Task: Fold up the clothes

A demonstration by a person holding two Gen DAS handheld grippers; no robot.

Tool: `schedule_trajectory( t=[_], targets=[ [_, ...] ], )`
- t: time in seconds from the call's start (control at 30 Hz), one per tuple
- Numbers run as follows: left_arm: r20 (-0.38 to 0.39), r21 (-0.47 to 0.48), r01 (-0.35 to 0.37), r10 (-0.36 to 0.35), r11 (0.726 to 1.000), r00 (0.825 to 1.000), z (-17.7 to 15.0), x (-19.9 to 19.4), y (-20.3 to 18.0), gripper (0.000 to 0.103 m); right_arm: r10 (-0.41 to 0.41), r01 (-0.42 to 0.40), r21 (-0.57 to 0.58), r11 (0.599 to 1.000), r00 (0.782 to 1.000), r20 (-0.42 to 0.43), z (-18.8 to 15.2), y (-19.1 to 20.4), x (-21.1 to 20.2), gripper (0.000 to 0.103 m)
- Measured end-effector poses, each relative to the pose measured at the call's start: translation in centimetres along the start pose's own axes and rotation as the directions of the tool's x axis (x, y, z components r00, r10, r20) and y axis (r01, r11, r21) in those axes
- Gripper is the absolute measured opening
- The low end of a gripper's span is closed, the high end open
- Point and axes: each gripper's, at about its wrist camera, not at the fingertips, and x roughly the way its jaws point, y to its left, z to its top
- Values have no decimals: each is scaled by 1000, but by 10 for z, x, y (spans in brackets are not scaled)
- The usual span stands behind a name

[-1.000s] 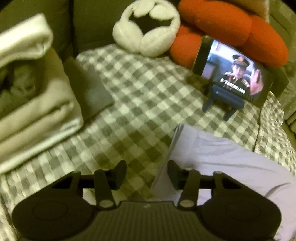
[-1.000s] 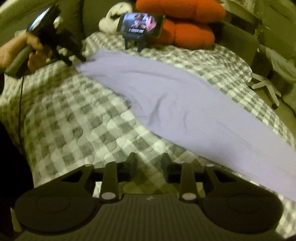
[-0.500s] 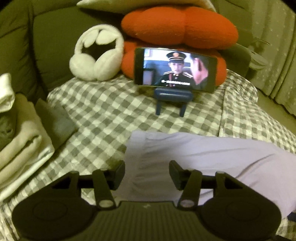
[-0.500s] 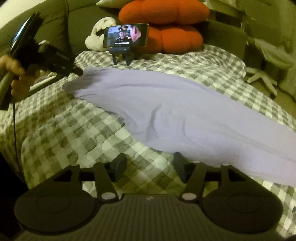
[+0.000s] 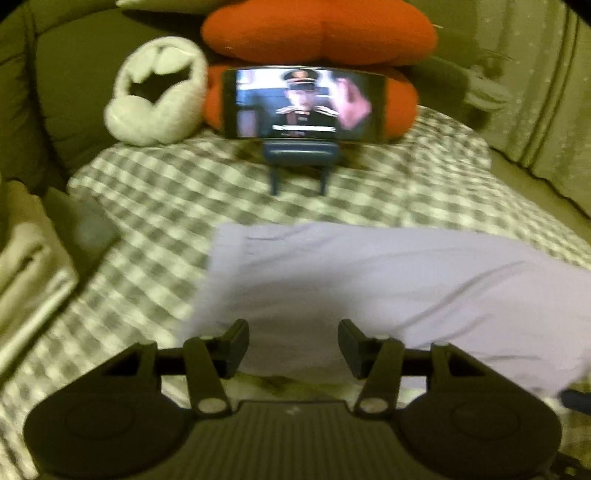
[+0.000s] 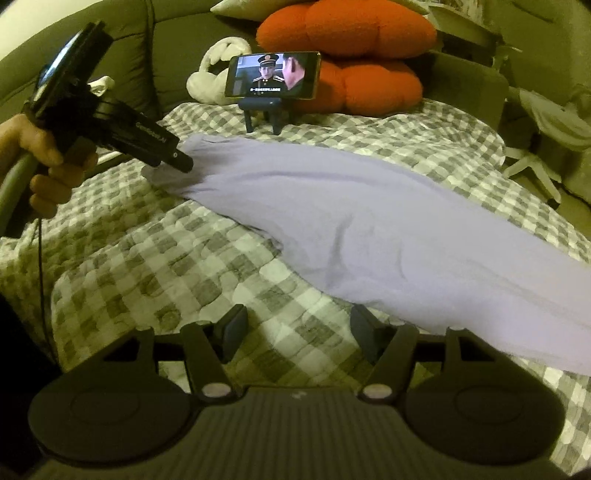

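Up close, the left wrist view shows the left tool (image 5: 291, 343) with its jaws spread wide and nothing between them, hanging over the near end of a lavender garment (image 5: 369, 288). That end lies flat on the checked bedspread (image 5: 155, 229), and its edge falls just short of the fingertips. Beyond it a phone on a stand (image 5: 304, 107) plays a video in front of an orange cushion (image 5: 317, 33), with white earmuffs (image 5: 155, 107) beside it. At the left edge sits a pile of folded clothes (image 5: 29, 266). This picture is blurred, so the hem's exact line is hard to read.

Over in the right wrist view, the right tool (image 6: 295, 332) is likewise wide open and holds nothing. It hovers above bare bedspread, just beside the garment's long lower edge. The garment stretches out long across the bed, from the left tool (image 6: 181, 162) at its far end to past the right border of the picture, with a few soft creases near its middle. A hand (image 6: 40, 158) grips the left tool's handle.

My judgement of the risks: the cloth looks thin and slack, so a pinch could take only the top layer, or catch the bedspread with it, and drag the cover along. If the two ends are lifted unevenly, the creases may set into a crooked fold. A wide swing could also knock the phone off its stand.
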Motion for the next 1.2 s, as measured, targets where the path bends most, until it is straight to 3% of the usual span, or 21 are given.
schedule_trajectory(
  t=[0.2,0.53,0.73,0.83,0.93,1.2],
  targets=[
    [3,123,-2,2,992,1000,-13,3,-33,56,-46,46,10,999,998,35,2,-2,5,62],
    [6,129,18,-19,992,1000,-11,-2,-36,57,-53,53,16,998,999,8,4,-1,3,63],
    [14,194,45,-49,980,999,-18,-8,-53,58,-52,53,27,998,999,-15,5,1,2,62],
    [15,224,62,-67,973,998,-20,-11,-59,58,-62,62,-1,998,998,-6,4,5,2,57],
    [21,251,74,-82,965,996,-23,-15,-66,58,-75,75,-19,997,997,1,4,7,2,46],
    [16,338,110,-123,935,992,-31,-20,-78,59,-69,69,-12,998,998,3,9,5,6,34]
  ],
)
